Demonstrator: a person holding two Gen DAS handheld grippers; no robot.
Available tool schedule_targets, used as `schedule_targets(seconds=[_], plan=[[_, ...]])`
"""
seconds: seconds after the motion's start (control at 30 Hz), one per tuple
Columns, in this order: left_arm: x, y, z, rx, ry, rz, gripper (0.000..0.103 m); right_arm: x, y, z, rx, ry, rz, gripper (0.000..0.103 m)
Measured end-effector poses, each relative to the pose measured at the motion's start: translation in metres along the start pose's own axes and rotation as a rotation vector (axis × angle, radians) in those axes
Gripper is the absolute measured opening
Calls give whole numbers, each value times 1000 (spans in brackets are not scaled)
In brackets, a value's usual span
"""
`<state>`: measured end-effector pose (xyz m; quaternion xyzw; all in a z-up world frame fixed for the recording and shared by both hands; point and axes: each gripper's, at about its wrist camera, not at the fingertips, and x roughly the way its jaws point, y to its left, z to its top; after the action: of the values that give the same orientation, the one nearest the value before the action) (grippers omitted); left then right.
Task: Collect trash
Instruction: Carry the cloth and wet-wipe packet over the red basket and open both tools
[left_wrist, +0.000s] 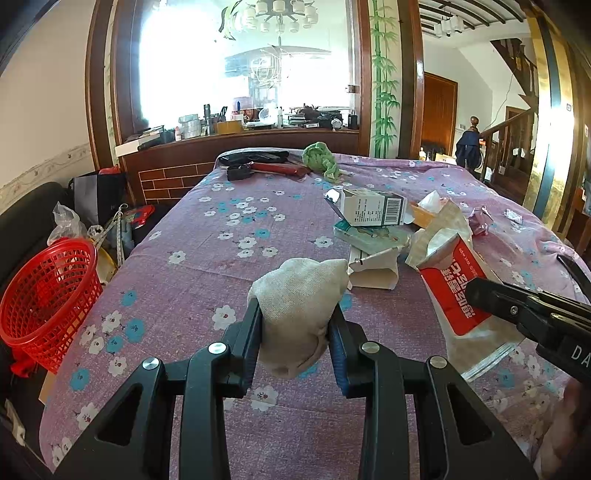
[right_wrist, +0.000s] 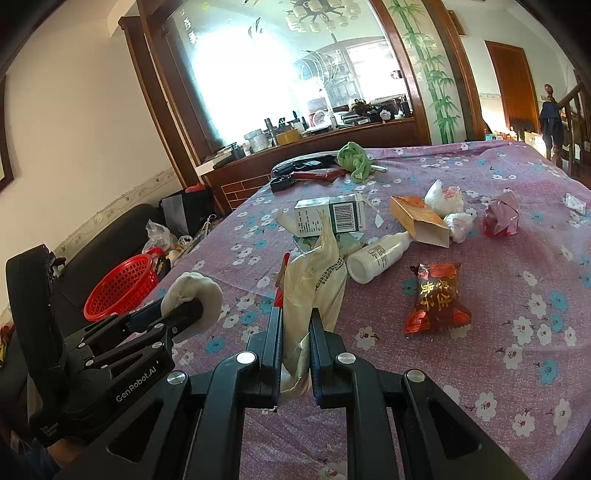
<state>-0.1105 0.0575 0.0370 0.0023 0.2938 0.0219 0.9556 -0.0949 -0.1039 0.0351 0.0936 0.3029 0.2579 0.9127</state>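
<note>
- Both sets of jaws are clamped on trash: my left gripper (left_wrist: 295, 332) pinches a wadded off-white cloth (left_wrist: 299, 299) between its blue pads, while my right gripper (right_wrist: 295, 343) is closed tight on a crumpled white plastic wrapper (right_wrist: 314, 280) with a red printed face.
- Seen from the right wrist, the left gripper (right_wrist: 184, 314) hangs at lower left, the cloth (right_wrist: 192, 295) bulging out past its fingertips, above the near edge of the purple flowered tablecloth (right_wrist: 498, 258).
- Seen from the left wrist, the right gripper (left_wrist: 476, 291) reaches in from the right edge, its tip over the wrapper's red panel (left_wrist: 454, 291).
- Off the table's left side, a red mesh basket (left_wrist: 48, 295) stands low beside a dark sofa, well apart from both loads.
- More litter lies across the middle of the cloth: a white and green carton (right_wrist: 328, 218) with a barcode, a white bottle (right_wrist: 380, 254) on its side, an open orange box (right_wrist: 421, 221), a dark red snack packet (right_wrist: 436, 299), white tissue wads (right_wrist: 443, 195) and a crumpled pink-red wrapper (right_wrist: 500, 218).
- At the far end rest a green rag (right_wrist: 354, 157) and some dark tools (right_wrist: 303, 166).
</note>
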Motion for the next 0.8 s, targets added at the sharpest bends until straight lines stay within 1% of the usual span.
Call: schedule_targets(seconds=[0.5,0.8], plan=[[0,0,0,1,-2,0,32,0,-1,0,-1,0,-3,14],[0,0,0,2,-1,3,32,-1,-2,0,4,3,-21,14]])
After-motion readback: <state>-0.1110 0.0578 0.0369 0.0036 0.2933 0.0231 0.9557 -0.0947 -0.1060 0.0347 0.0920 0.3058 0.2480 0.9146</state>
